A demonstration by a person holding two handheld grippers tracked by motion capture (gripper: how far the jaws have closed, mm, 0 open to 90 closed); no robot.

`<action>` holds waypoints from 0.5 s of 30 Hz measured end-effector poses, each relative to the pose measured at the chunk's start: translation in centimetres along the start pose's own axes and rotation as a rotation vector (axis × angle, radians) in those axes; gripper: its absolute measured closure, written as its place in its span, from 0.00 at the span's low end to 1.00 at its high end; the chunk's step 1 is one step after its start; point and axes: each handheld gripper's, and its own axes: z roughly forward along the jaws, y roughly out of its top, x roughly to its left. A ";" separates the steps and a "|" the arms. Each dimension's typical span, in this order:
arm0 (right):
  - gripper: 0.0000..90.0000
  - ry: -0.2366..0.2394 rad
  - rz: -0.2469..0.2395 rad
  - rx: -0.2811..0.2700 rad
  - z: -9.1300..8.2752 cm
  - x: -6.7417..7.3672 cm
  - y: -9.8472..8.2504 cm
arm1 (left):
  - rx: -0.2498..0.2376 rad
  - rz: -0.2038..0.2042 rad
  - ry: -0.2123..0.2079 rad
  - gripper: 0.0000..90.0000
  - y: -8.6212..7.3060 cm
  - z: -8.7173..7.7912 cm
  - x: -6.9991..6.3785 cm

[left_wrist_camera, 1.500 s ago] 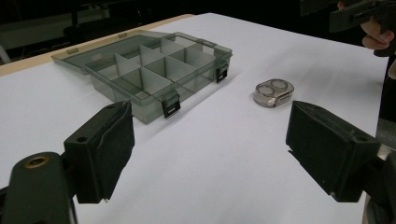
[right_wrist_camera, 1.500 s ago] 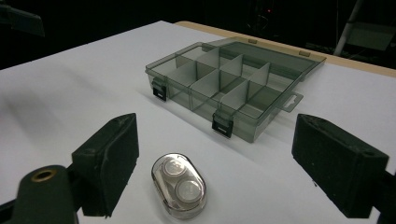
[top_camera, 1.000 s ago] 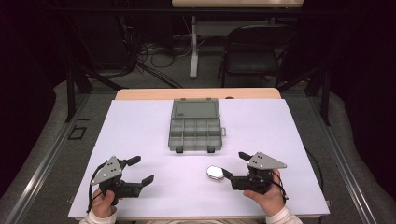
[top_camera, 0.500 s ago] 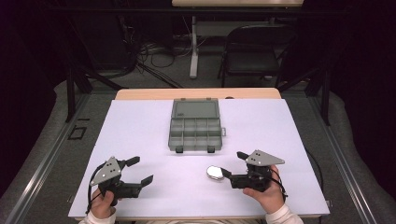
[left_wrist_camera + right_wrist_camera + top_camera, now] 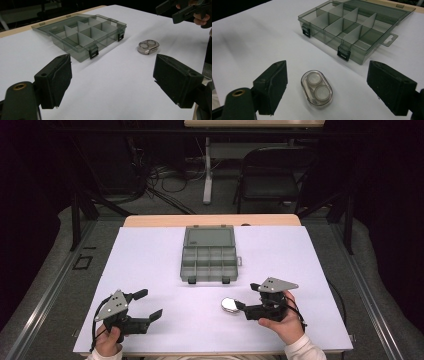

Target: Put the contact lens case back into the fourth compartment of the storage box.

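The right gripper (image 5: 243,302) sat low over the white table (image 5: 150,255) near the front edge, its jaws spread wide apart and holding nothing. Just ahead of its tips lay a small oval contact lens case (image 5: 230,304), clear plastic with two round wells side by side; in the right gripper view the case (image 5: 316,89) rested flat on the table between the two open jaws but touched neither of them. The person's right hand (image 5: 280,322) wrapped the gripper's body from below, a pale sleeve cuff showing at the wrist.

The left gripper (image 5: 148,304) was well apart from it, near the table's front left, held by the left hand (image 5: 107,345). Its jaws also stood wide open and empty, pointing across the table toward the case. In the left gripper view the case (image 5: 148,46) lay some way beyond the jaws, with the right gripper (image 5: 172,11) farther off at the upper right.

Toward the middle of the table stood a smoky grey compartment box (image 5: 208,261), its lid folded back flat behind it. Thin dividers split it into several cells, all of which looked bare, and two dark latches hung on its front wall. A dark folding chair (image 5: 275,175) stood on the floor beyond the table
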 end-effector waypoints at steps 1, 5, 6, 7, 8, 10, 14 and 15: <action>0.19 -0.001 0.001 0.005 0.1 0.0 0.1 | -0.006 -0.005 0.000 0.18 0.0 0.0 0.0; 0.19 -0.006 -0.018 0.040 0.2 0.1 0.4 | -0.004 0.003 -0.007 0.18 0.0 0.0 -0.1; 0.19 -0.006 -0.020 0.050 0.3 0.2 0.5 | -0.003 0.002 -0.007 0.18 0.0 0.0 -0.1; 0.19 -0.004 -0.024 0.057 0.3 0.2 0.5 | -0.002 0.001 -0.006 0.18 0.0 0.0 -0.1; 0.19 -0.002 -0.025 0.065 0.3 0.2 0.6 | -0.002 0.000 -0.003 0.18 0.0 0.0 -0.1; 0.19 0.003 -0.035 0.083 0.5 0.2 0.6 | -0.001 0.000 -0.003 0.18 0.0 0.0 -0.1; 0.20 0.004 -0.046 0.111 0.6 0.2 0.8 | 0.001 0.003 -0.002 0.18 0.0 0.1 -0.1; 0.21 0.006 -0.051 0.122 0.6 0.2 1.0 | 0.004 0.004 0.001 0.18 0.1 0.1 -0.1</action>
